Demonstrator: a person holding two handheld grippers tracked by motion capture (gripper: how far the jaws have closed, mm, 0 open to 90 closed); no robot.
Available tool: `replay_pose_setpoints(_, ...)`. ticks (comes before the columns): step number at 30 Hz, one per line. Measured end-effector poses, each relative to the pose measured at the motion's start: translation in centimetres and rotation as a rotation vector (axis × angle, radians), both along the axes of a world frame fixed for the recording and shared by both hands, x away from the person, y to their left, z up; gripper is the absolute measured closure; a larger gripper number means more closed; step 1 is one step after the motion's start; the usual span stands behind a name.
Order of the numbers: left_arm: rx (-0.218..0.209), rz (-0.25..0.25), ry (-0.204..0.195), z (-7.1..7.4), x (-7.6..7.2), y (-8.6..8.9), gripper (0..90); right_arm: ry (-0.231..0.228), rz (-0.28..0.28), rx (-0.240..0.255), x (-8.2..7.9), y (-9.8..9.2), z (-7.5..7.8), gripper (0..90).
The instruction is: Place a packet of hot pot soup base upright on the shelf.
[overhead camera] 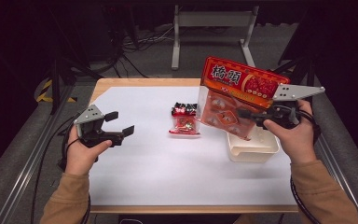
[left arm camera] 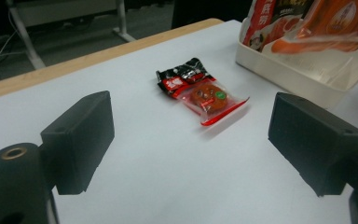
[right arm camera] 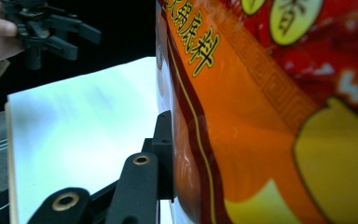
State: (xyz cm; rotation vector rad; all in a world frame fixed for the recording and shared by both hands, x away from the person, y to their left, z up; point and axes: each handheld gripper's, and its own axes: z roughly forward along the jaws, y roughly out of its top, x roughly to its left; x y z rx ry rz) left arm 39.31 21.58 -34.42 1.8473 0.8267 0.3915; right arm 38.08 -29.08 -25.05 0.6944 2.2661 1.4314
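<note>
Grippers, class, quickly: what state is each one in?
Left gripper: open, holding nothing.
Right gripper: shut on the large red snack bag.

The large orange-red bag [overhead camera: 235, 95] is showing big white characters "橋頭" on its red top band; smaller print is staying illegible.

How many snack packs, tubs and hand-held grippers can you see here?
Big red and orange bags: 1, the big bag held up over the tub by the right hand-held gripper
Small snack packets: 2, a black packet and a clear red packet, touching each other
White tubs: 1, the tub
Hand-held grippers: 2, counting the left hand-held gripper, which is open
Total: 6
</note>
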Motion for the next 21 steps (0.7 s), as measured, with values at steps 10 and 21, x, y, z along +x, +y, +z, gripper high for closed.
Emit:
replay_pose_setpoints(10, -0.037, 0.022, 0.056, -1.1, 0.7, 1.1, 15.3, 0.003, -0.099, -0.011, 0.7, -2.5, -0.1, 70.6)
replay_pose_setpoints(21, -0.031, -0.005, 0.070, -1.5, 0.9, 1.3, 11.8, 0.017, -0.167, 0.002, 1.3, -4.7, -0.4, 70.6)
